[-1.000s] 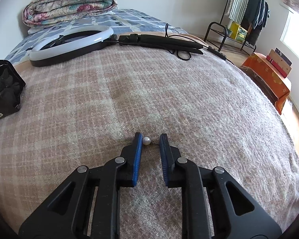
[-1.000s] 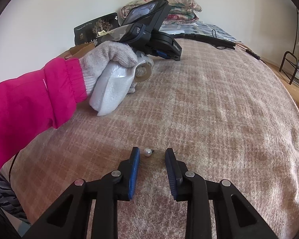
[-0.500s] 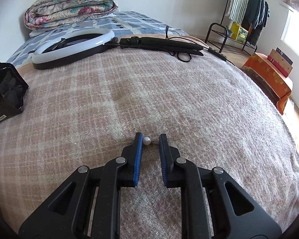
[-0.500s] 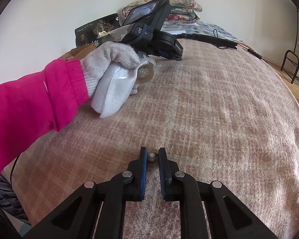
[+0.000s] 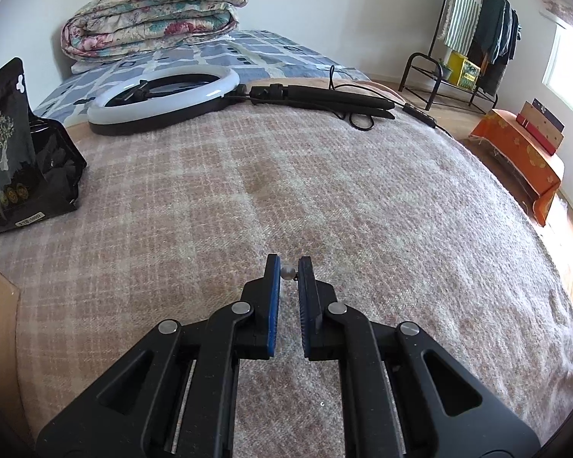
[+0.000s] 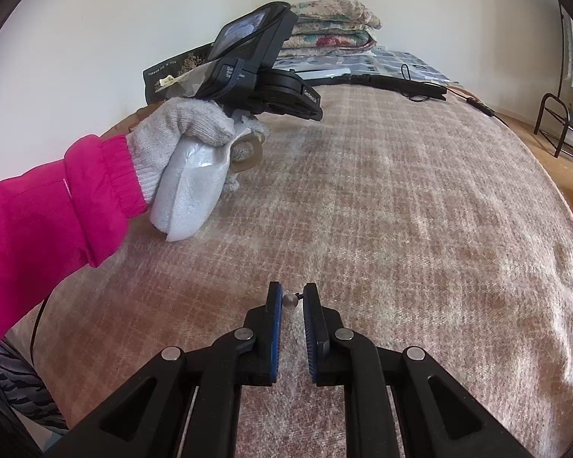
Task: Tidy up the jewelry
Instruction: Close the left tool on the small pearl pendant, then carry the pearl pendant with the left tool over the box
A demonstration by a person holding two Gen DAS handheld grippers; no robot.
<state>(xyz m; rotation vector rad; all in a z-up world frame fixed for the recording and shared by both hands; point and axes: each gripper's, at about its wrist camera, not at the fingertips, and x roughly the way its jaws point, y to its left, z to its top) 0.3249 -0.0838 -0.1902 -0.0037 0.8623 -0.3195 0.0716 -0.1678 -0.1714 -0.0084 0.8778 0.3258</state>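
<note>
In the left wrist view, my left gripper is shut on a small pearl earring, held between its blue pads above the plaid blanket. In the right wrist view, my right gripper is shut on a second pearl earring, pinched at its fingertips over the same blanket. The gloved left hand with its gripper body shows raised at upper left, a white cloth pouch under it.
A ring light and its folded black stand lie at the blanket's far edge. A black packet stands at left. A folded quilt, a clothes rack and an orange stool lie beyond.
My right gripper closed on its pearl earring and has lifted it slightly. My left gripper narrowed on its pearl and moved up and back, so the black packet came into view.
</note>
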